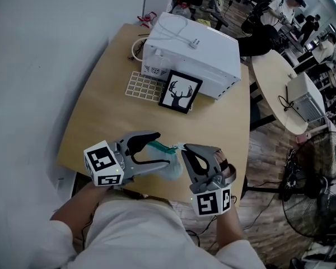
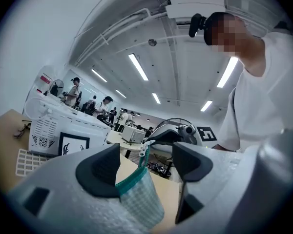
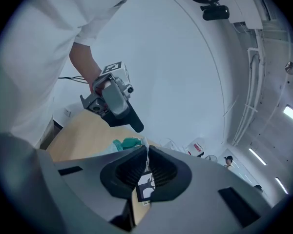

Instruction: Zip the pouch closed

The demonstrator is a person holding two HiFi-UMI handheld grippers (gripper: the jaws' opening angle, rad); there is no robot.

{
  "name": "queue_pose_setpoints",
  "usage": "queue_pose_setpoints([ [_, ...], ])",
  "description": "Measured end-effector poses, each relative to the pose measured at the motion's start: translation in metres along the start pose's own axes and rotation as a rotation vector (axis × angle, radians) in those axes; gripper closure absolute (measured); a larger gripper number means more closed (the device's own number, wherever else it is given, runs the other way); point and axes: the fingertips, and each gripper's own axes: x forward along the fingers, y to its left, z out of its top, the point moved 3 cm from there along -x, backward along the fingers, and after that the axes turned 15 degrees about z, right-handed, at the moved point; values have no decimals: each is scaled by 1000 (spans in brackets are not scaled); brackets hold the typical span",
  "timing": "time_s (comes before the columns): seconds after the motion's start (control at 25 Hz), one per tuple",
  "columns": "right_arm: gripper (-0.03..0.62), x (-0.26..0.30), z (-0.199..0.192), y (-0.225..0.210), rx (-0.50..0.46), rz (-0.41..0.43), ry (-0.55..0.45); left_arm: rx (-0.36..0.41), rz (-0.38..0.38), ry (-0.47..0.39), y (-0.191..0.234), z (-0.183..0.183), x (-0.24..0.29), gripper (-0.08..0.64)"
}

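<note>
Over table [image 1: 101,122], near its 6 o'clock edge: pouch [image 1: 167,160], lifted. At pouch's 3 o'clock, right tongs [image 1: 186,149] pressed together, pinching zipper pull [image 3: 146,154]. At 9 o'clock, left tongs [image 1: 163,148] spread around pouch end, not clamping. Zipping seemingly underway; closed length unclear.

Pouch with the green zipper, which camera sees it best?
The left gripper view: the pouch sits close up, its mesh and green zipper clear. The head view shows it small and partly covered. The right gripper view shows only a green corner and the pinched zip pull.
</note>
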Motion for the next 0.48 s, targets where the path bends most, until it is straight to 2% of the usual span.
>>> queue_pose_setpoints([
  [0.24, 572, -15, 23, -3, 2, 18, -63, 37, -125, 36, -13, 13, 6, 287],
  [0.32, 572, -19, 27, -4, 1, 36, -74, 31, -177, 49, -19, 16, 7, 324],
  [0.48, 574, -26, 32, -7, 3, 53, -84, 25, -251, 56, -32, 21, 9, 353],
])
